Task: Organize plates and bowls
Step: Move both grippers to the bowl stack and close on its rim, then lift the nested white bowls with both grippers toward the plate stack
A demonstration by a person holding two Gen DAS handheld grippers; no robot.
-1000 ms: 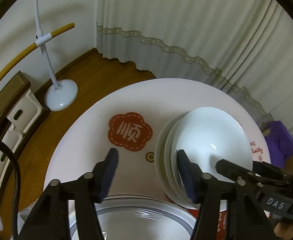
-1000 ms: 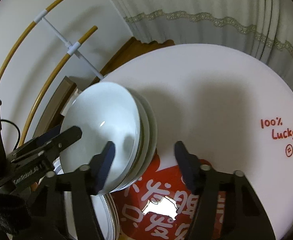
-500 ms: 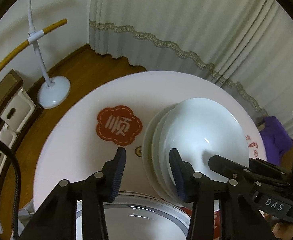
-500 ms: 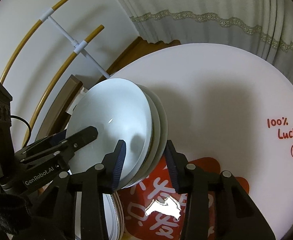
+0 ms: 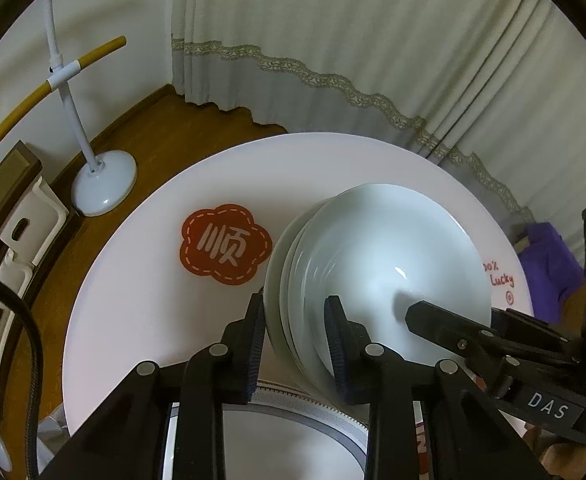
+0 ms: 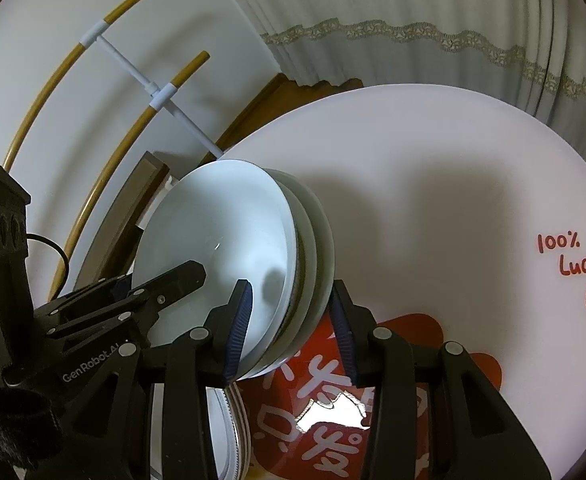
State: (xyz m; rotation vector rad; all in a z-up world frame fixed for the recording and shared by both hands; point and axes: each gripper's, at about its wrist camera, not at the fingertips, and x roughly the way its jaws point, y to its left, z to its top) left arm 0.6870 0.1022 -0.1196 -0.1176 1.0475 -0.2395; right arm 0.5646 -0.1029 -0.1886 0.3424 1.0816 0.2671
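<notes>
White bowl stack [image 5: 381,272] on round table [image 5: 141,304], left gripper [image 5: 295,340] pinching near rim; opposite rim pinched by right gripper [image 6: 291,328] beside patterned plates [image 6: 233,420]; advise lifting both sides level, evenly.

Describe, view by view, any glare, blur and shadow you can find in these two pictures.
Left wrist: a small glint on the bowls, whose left rims look smeared; round fisheye vignette. Right wrist: bright glare on the red mat; soft shadows across the table.
</notes>
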